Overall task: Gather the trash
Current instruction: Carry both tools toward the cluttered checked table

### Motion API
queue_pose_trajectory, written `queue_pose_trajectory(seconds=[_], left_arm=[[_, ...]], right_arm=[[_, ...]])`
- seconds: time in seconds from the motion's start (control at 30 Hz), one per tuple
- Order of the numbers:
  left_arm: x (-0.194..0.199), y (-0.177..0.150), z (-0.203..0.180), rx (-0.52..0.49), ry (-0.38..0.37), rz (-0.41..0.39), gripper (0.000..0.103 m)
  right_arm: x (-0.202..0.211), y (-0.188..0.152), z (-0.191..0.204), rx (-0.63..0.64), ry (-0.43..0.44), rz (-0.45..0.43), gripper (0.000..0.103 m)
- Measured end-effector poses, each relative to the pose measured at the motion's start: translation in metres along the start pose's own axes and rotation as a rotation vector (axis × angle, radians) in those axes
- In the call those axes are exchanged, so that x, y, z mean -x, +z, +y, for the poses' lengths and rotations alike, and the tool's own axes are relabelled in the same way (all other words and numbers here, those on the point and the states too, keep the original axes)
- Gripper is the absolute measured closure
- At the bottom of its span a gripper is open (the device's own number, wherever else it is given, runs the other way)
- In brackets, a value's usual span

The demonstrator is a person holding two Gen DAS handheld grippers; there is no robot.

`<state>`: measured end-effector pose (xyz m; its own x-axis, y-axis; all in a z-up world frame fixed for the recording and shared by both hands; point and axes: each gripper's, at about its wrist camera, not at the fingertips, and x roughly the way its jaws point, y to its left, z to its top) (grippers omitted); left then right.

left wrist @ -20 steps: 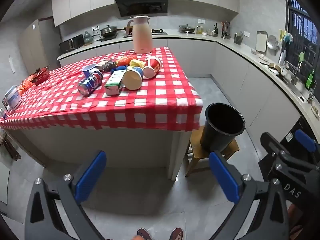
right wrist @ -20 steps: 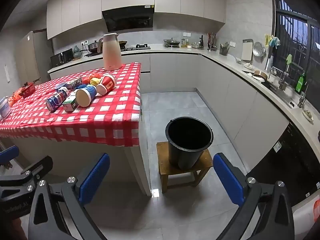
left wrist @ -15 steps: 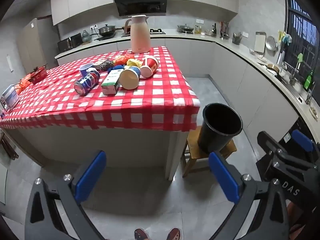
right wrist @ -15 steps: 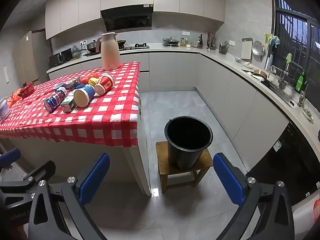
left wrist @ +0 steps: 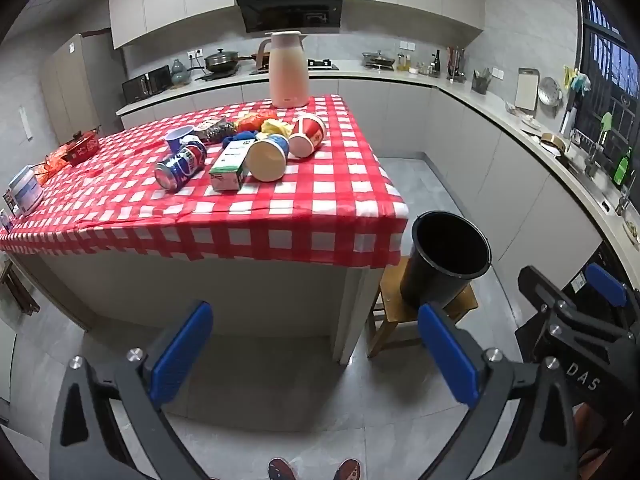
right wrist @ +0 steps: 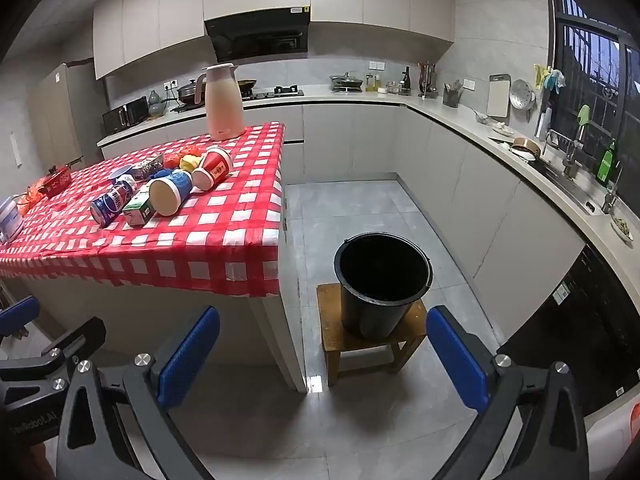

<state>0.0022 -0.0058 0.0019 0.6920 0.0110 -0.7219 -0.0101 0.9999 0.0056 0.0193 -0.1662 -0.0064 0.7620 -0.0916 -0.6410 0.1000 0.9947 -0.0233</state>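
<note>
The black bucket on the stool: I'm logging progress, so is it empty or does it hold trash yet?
Seemingly empty: the black bucket shows only a dark interior in the right wrist view, though its bottom is dim.

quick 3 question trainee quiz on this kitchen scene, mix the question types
1. True or false: the black bucket sits on a wooden stool.
2. The soda can on the table is: A) upright B) lying on its side C) in the bucket.
3. Fill in: both the left gripper and right gripper are ____ and hold nothing.

Key: 1 true; 2 B; 3 open
</note>
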Motion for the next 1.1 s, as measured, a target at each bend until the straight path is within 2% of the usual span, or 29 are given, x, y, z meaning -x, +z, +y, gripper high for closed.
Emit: queue_pose_trajectory(seconds=[0.27,0.3,0.63,1.1], left_arm=[[-0.004,0.004,0.0,0.017,0.002,-0.005,0.0],[-0.004,0.004,0.014,0.021,-0.007,-0.007,0.0],[-0.006,0.005,0.024,0.035,0.007,-0.017,0.0],[-0.011,0.007,0.05,0.094,0.08,-0.015,0.0]], right_arm=[[0.0,0.002,0.001,-0.001,0.005,-0.01,0.0],[0.0,0.002,0.002,0.001,0.005,-0.01,0.0],[-0.001,0.007,0.008,0.018,0.022,-0.02,0.0],[-0.014,0.017,0.024,0.051,0.088,-0.028,0.0]])
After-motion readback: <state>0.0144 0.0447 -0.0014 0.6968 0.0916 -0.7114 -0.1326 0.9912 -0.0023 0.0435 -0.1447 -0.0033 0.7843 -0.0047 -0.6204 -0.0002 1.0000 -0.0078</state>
